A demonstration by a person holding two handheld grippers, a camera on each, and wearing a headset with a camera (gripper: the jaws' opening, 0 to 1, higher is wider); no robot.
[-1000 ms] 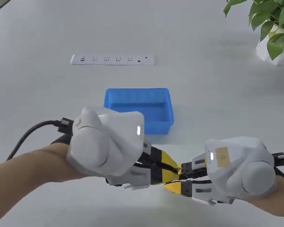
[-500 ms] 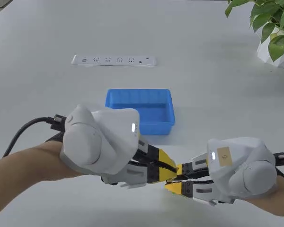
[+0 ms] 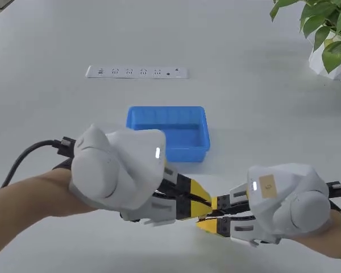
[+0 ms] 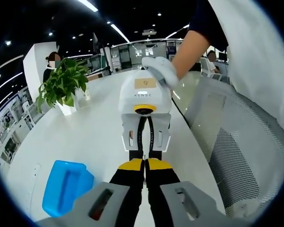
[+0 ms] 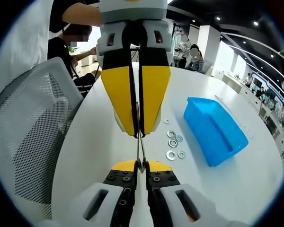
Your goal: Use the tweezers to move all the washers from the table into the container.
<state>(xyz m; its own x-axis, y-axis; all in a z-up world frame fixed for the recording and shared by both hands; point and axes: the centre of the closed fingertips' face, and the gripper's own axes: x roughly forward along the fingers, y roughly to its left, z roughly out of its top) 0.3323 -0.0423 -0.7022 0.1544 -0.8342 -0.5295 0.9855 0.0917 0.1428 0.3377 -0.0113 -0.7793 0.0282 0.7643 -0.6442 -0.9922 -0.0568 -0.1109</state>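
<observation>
Right gripper view has the washers lying in a loose cluster on the white table, on the near side of the blue container and apart from it, with none inside yet. Above them the tweezers read as a thin metal sliver bridging the two grippers. The right gripper has its yellow-tipped fingers together, clamped on one end. The left gripper, facing it, has its fingers pressed together on the other end.

The likeliest trouble comes from two clamps sharing one slim tool. If either hand pulls or rolls out of line with the other, the tweezers could twist in the pads. If one hold opens before the other is firm, they could drop onto the cluster and scatter it. A clamp set too close to the tips would probably pinch the tweezers closed, leaving them unable to open over a washer. Flat washers on a smooth table may also skid or flick away under a steep approach.
</observation>
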